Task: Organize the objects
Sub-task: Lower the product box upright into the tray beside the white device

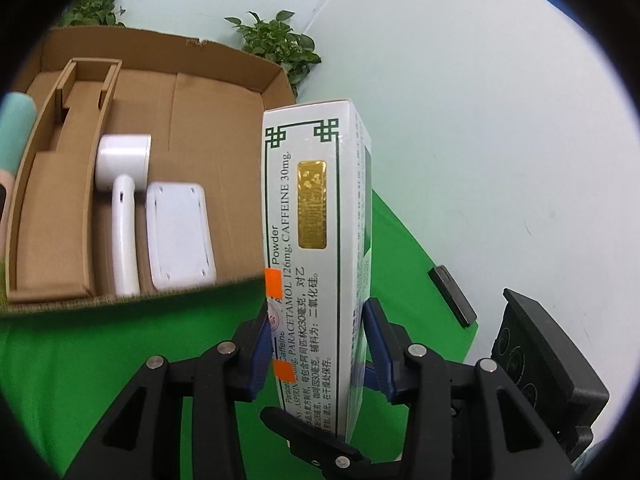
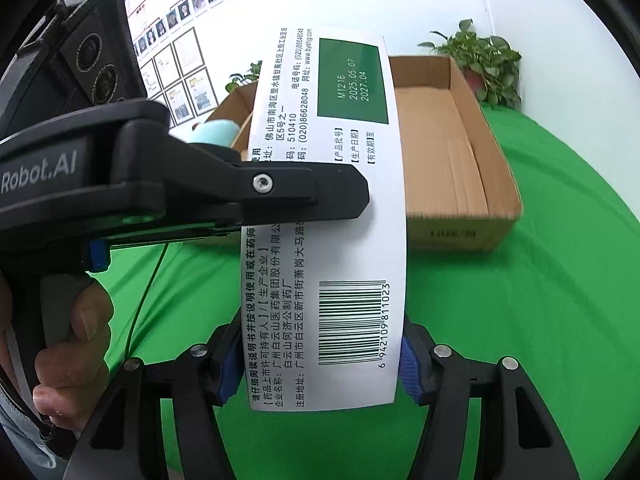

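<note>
A white medicine box (image 1: 316,216) with green trim and a gold sticker hangs above the green cloth (image 1: 100,360), held at once by both grippers. My left gripper (image 1: 317,316) is shut on it, blue pads pressing its two narrow sides. In the right wrist view the box (image 2: 324,200) shows its barcode face, and my right gripper (image 2: 320,344) is shut on its near end. One left finger (image 2: 304,188) lies across the box's middle. Behind stands the open cardboard tray (image 1: 272,80), also seen as the tray (image 2: 496,184).
Inside the tray lie a white hair dryer (image 1: 124,168), a flat white block (image 1: 178,232) and a cardboard insert (image 1: 52,200). A teal cylinder (image 2: 214,132) stands at its left. Potted plants (image 1: 280,44) line the wall. A black bar (image 1: 454,296) lies at the cloth's edge. A hand (image 2: 80,340) grips the left handle.
</note>
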### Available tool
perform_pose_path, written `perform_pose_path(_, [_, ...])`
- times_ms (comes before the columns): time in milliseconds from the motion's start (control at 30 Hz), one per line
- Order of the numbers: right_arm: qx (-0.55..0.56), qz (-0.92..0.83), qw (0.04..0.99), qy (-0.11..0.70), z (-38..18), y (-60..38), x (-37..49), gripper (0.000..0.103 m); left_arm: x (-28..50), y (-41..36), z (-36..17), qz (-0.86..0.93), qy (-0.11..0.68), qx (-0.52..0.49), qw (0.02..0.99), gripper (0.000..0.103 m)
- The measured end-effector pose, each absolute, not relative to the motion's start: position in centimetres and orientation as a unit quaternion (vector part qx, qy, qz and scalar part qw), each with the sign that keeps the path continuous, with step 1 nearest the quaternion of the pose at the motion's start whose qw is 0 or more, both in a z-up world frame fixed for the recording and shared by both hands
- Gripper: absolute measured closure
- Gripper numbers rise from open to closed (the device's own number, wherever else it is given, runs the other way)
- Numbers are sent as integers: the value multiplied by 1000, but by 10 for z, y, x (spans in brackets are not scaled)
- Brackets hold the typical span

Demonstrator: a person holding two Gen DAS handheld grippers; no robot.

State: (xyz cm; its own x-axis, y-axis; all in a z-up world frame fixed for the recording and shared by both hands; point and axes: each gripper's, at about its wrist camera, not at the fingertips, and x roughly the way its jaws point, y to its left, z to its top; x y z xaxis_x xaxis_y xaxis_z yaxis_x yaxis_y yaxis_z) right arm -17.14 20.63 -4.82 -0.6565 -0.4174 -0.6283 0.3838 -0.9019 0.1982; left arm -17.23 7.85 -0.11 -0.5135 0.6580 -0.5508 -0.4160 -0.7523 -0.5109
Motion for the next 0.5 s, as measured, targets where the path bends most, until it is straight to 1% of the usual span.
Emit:
perform_pose_path(67, [355,-905,231,-33,-42,203,-193,43,-186,72,7,861,-156,-376,303,63])
perform_pose_path(100, [358,-903,236,-40,-37,201,-204,43,-189,57,9,864,-158,-373,300,63])
perform_pose_path(200, [354,-902,242,-40,-20,191,-243,43,-213,51,23,867,-161,-368,295,63])
perform_pose_path(267, [356,-900,249,-43,-7,188,-267,43,-241,39,32,864,-167,-370,297,63])
perform_pose_path(433, [371,-898,235,-35,6,186,-311,43,-276,45,24,847,-182,-397,304,62])
perform_pose_path(467, [378,-895,233,-34,3,188,-319,43,-277,59,28,841,-185,-410,301,62])
perform_pose_path(500, [392,-889,233,-37,-4,189,-330,43,-301,90,25,838,-186,-418,298,62])
